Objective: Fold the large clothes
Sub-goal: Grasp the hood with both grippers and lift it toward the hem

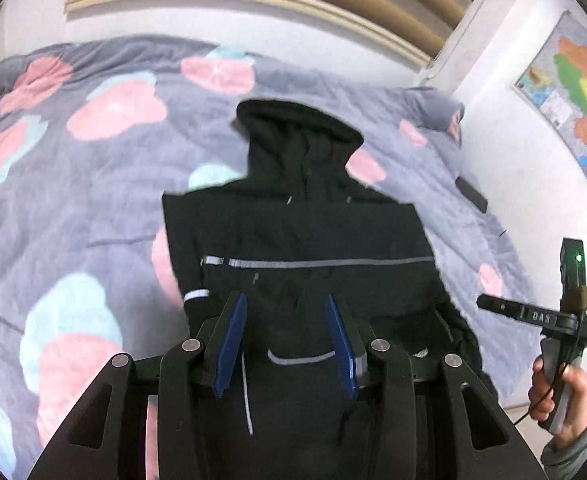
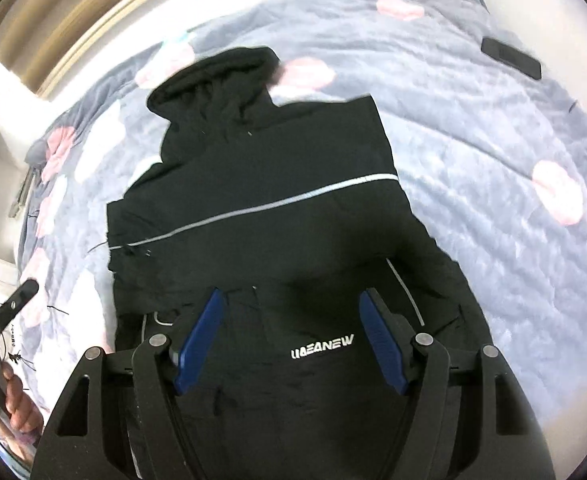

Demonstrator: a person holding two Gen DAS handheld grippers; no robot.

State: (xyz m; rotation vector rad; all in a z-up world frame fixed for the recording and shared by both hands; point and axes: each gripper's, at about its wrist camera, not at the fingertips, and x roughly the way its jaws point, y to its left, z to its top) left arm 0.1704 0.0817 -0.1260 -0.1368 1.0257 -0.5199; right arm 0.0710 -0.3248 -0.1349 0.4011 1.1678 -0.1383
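A black hooded jacket (image 1: 305,236) with a grey reflective stripe lies on the bed, sleeves folded in, hood pointing away. It also shows in the right wrist view (image 2: 261,168), with white lettering near its lower part. My left gripper (image 1: 287,300) is open and empty, above the jacket's lower part. My right gripper (image 2: 291,296) is open and empty, above the jacket near the lettering. The right gripper, held in a hand, shows at the right edge of the left wrist view (image 1: 565,320). The left gripper's handle shows at the left edge of the right wrist view (image 2: 1,320).
The bed has a grey quilt (image 1: 93,184) with pink and blue blotches, also in the right wrist view (image 2: 493,152). A black phone-like object (image 2: 511,58) lies on the quilt to the jacket's right. A white wall with a map (image 1: 573,92) stands to the right.
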